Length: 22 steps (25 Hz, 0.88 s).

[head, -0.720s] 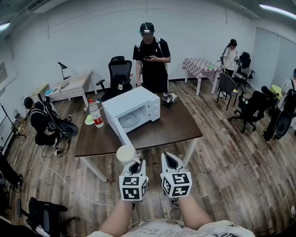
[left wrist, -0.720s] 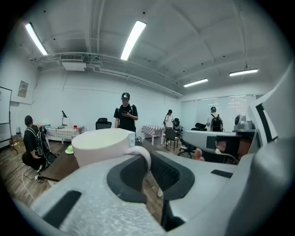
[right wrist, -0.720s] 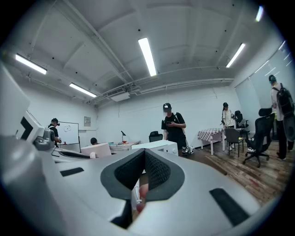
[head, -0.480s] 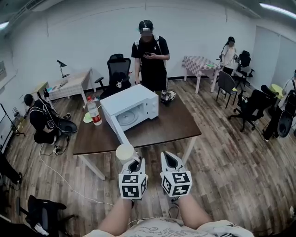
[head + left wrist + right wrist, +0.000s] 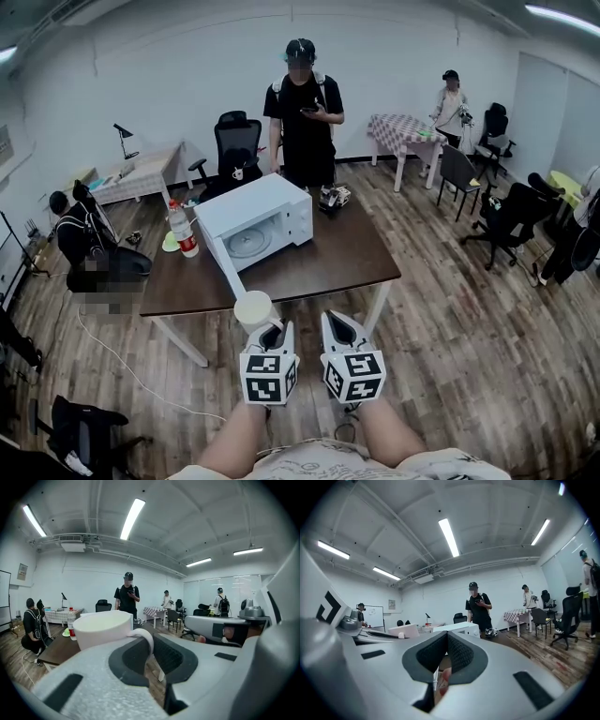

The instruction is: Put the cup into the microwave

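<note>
Where the smooth white cup hangs upright, mouth up and handle toward us, we pinch that curved handle with the left gripper, jaws nearly closed, just off the near edge of the dark brown table. Farther off, the boxy white microwave stands open. Our right gripper is closed and empty above the wood-plank floor.

cup: lower body hidden behind left hand-held gripper | item by microwave: too small to tell
</note>
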Each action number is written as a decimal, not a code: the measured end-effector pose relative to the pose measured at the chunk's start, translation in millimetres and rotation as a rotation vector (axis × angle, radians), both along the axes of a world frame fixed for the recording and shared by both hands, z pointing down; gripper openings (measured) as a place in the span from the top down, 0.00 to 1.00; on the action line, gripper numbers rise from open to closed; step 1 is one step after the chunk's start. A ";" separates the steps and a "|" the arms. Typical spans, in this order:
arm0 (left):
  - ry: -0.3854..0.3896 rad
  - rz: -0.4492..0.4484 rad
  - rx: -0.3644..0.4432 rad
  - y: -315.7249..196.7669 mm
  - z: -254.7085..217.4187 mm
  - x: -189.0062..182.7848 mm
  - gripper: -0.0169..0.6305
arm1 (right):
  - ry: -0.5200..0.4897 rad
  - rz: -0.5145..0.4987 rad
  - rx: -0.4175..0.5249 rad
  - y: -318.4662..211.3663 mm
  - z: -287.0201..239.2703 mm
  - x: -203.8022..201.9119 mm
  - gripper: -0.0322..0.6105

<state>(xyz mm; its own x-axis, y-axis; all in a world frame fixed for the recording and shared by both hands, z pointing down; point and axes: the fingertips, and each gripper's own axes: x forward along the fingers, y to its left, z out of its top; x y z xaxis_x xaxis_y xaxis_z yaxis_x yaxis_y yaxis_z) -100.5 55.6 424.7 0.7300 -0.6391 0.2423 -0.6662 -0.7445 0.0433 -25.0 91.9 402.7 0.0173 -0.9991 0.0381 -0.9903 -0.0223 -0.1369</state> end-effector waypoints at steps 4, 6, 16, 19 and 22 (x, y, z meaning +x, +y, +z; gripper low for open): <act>0.011 -0.006 0.003 5.9 -0.4 17.8 0.92 | -0.002 -0.002 -0.005 6.5 1.9 18.2 0.94; 0.011 -0.005 0.005 8.9 1.2 24.3 0.92 | -0.011 -0.001 -0.010 8.4 5.6 26.0 0.94; -0.011 0.011 0.001 1.6 10.2 45.2 0.92 | -0.041 -0.003 -0.021 -3.3 13.7 43.3 0.94; -0.005 0.013 -0.002 -10.6 13.4 48.0 0.92 | -0.030 0.008 -0.018 -13.9 15.8 47.3 0.94; 0.000 0.020 -0.006 -25.4 19.5 55.8 0.92 | -0.021 0.015 -0.019 -26.9 19.9 53.4 0.93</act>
